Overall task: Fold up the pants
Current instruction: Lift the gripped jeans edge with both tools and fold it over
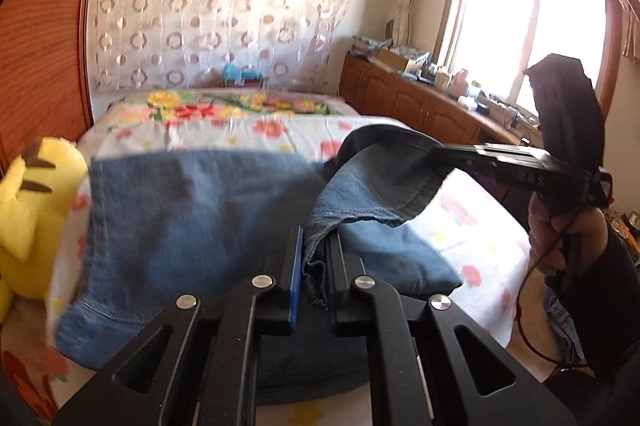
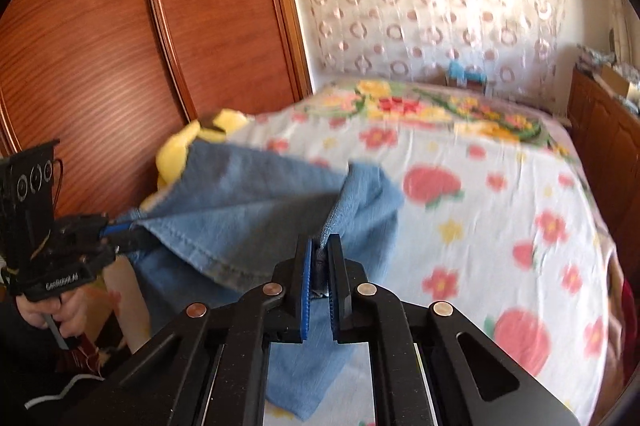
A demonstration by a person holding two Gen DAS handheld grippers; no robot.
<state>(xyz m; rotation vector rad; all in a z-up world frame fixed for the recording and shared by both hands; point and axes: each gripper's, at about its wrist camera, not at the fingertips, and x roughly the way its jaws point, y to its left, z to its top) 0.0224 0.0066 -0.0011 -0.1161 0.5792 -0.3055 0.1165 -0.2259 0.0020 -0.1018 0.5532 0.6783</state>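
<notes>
Bed (image 1: 480, 246) under a floral sheet fills both views; wooden wardrobe (image 2: 100, 45) along its far side.

Pants (image 1: 192, 226), blue denim, lie spread across the near part of the bed, the hem end lifted off the sheet and stretched between the two grippers.

Yellow plush toy (image 1: 28, 218) beside the pants, against the wardrobe.

Right hand (image 1: 560, 238) gripping its handle, gripper reaching level over the bed from the window side.

Left hand (image 2: 48, 314) low at the bed edge, its gripper pointing across toward the pants.

Left gripper (image 1: 316, 262): jaws pinched tight on a bunched denim edge.

Right gripper (image 2: 320, 266): jaws clamped on a fold of denim, cloth hanging below.
</notes>
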